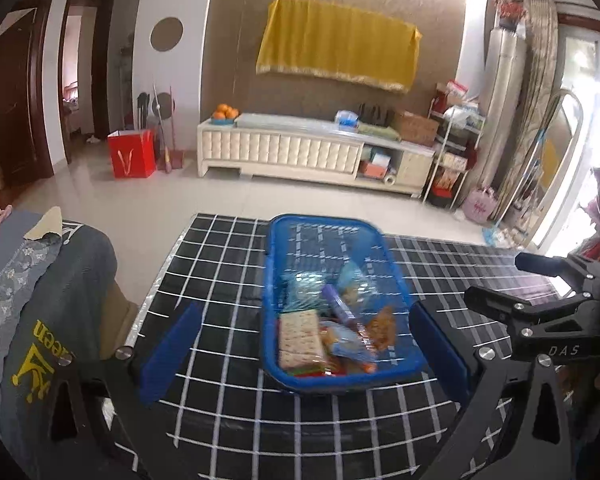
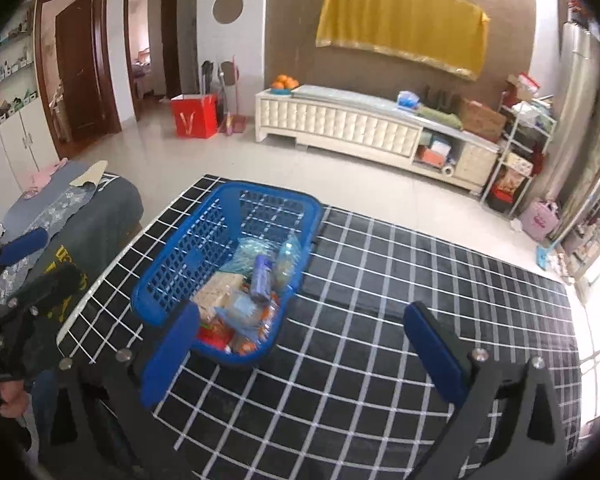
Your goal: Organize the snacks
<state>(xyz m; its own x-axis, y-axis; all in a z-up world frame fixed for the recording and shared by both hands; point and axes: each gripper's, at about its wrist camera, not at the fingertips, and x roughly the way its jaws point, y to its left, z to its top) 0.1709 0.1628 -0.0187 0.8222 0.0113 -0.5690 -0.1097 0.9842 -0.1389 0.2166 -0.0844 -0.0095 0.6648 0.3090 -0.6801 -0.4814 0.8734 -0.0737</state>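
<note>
A blue plastic basket stands on the black grid-patterned table. It holds several snack packets: a cracker pack, a purple tube and clear-wrapped sweets. My left gripper is open, its blue fingers either side of the basket's near end, above the table. My right gripper is open and empty, to the right of the basket, its left finger in front of the basket's near corner. The right gripper's body shows at the right edge of the left wrist view.
A grey cloth-covered seat borders the table's left side. Beyond the table lie tiled floor, a white TV cabinet, a red bag and shelves at right. The table's right part carries only the grid cloth.
</note>
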